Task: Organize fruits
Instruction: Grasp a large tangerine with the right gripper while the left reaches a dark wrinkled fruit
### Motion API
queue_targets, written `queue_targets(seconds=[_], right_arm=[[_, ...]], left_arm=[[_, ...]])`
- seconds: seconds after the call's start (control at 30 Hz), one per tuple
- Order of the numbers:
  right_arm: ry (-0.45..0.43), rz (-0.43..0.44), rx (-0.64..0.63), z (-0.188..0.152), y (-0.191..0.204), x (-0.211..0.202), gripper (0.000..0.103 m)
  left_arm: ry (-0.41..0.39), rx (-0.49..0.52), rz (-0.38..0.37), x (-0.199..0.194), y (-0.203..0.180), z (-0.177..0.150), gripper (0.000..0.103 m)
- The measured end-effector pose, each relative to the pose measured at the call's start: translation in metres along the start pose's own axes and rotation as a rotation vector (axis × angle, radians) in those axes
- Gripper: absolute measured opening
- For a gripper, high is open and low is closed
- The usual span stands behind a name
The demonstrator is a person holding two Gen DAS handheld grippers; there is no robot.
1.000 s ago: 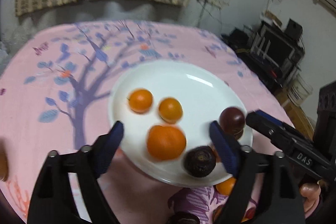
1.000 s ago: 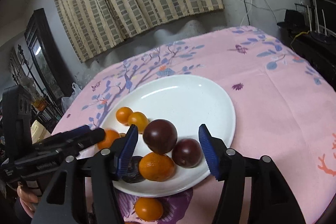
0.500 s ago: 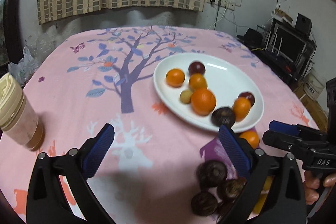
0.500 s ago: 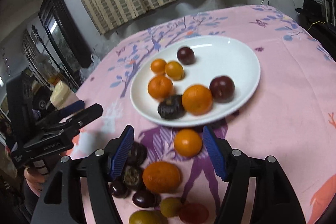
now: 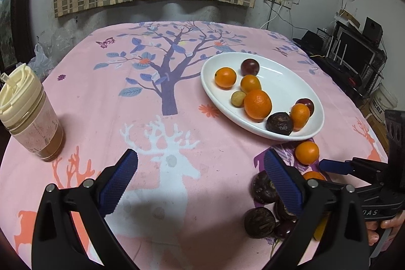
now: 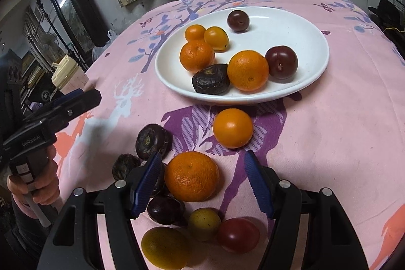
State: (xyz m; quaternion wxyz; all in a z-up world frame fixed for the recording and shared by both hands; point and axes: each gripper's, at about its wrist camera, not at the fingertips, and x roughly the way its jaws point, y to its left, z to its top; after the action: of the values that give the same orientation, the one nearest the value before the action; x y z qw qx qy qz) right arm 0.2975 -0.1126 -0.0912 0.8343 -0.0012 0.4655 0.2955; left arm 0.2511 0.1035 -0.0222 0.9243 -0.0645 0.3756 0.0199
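A white oval plate (image 5: 283, 72) (image 6: 298, 29) holds several oranges, dark plums and a wrinkled dark fruit (image 6: 211, 79). Loose fruit lies on the pink cloth in front of it: an orange (image 6: 233, 127), a larger orange (image 6: 191, 176), several dark wrinkled fruits (image 5: 259, 222) (image 6: 150, 141), a red plum (image 6: 238, 234) and yellow-green fruits (image 6: 164, 247). My right gripper (image 6: 202, 184) is open and empty, its jaws on either side of the larger orange. My left gripper (image 5: 200, 184) is open and empty above the cloth, left of the loose fruit.
A lidded cup with a straw (image 5: 27, 115) stands at the table's left edge. The pink patterned tablecloth (image 5: 141, 103) covers the table. A striped curtain hangs behind; shelves and electronics stand at the far right (image 5: 354, 60).
Both grippers have pulled back from the plate toward the table's front edge. The loose fruit pile has come into view, and the right gripper now brackets the larger orange.
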Motion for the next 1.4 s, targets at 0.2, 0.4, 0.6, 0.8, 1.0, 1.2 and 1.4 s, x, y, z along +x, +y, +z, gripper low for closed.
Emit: queue_targets(seconds=[0.2,0.4,0.6,0.8,1.0,1.2,1.4], right_arm=[[0.028,0.011,-0.020,-0.004,0.003,0.004,0.060],[0.043,0.041,-0.032,-0.005,0.005,0.005,0.048],[0.004,0.111,0.020,-0.002,-0.003,-0.005,0.044],[-0.093,0.132,0.051,0.003,-0.010,-0.024,0.044],[-0.097,0.131,0.073,0.003,-0.015,-0.025,0.044],[-0.098,0.131,0.075,0.004,-0.016,-0.026,0.044],[-0.100,0.124,0.073,0.003,-0.014,-0.026,0.044]], left_arm=[[-0.001,0.002,0.004,-0.001,0.000,-0.001,0.098],[0.004,-0.010,0.009,-0.003,0.006,-0.001,0.098],[0.022,0.025,-0.003,-0.005,0.007,-0.005,0.098],[0.100,0.219,-0.214,-0.010,-0.015,-0.024,0.076],[0.158,0.384,-0.254,-0.006,-0.037,-0.049,0.056],[0.183,0.437,-0.259,-0.002,-0.043,-0.062,0.047],[0.200,0.452,-0.256,0.007,-0.048,-0.068,0.037]])
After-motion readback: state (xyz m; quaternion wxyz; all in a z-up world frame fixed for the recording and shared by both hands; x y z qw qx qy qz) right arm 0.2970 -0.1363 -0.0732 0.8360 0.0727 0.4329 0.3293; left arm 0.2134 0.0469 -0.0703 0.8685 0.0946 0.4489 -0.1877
